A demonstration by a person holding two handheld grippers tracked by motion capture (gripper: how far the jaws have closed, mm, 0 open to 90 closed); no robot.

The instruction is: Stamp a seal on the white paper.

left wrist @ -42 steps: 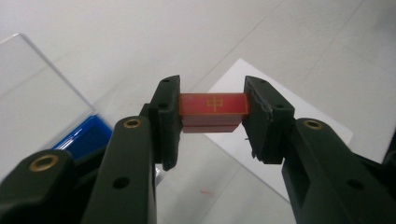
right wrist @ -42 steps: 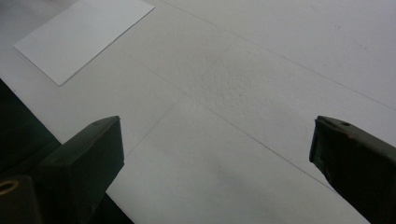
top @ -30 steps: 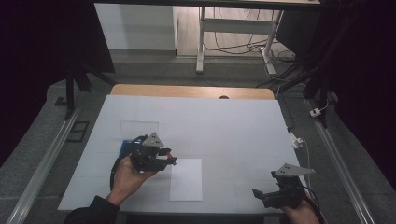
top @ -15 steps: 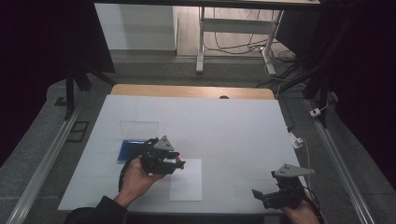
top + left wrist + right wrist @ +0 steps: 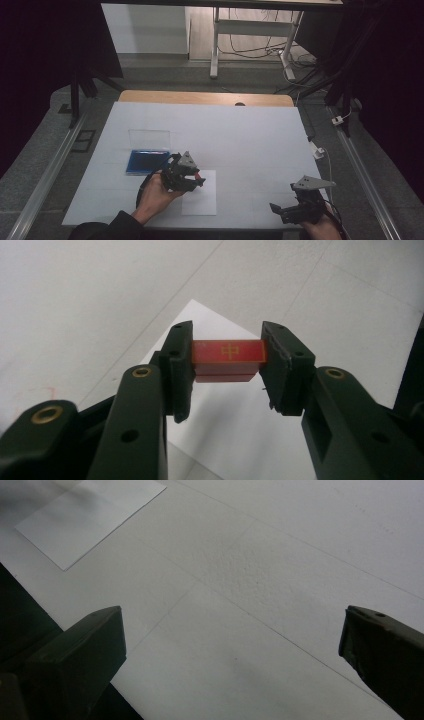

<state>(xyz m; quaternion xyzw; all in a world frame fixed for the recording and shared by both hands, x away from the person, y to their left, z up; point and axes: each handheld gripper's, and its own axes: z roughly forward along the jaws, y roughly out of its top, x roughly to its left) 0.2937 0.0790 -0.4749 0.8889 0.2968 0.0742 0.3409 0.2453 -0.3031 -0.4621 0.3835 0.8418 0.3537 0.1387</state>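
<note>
A small red block point(image 5: 228, 359) with a gold mark on its top face is clamped between the jaws of the left gripper point(image 5: 196, 178), held clear of the surface. In the left gripper view a white sheet point(image 5: 235, 415) is seen directly beneath and beyond the block; in the high view the gripper is poised over the sheet's upper left part. An open blue case point(image 5: 145, 161) with its clear lid raised is seen just behind and to the left of the left gripper, on the white table point(image 5: 250, 135). Whether further pieces lie in the case cannot be told.

The right gripper point(image 5: 290, 210) is held near the front right edge of the table, well apart from the sheet, its jaws spread wide with nothing between them; only bare table is seen ahead of them in the right gripper view.

Judgement: pick-up of the block is done and carriage to the sheet is about complete. Lowering and release onto the sheet are left. No block is yet seen lying on the sheet.
</note>
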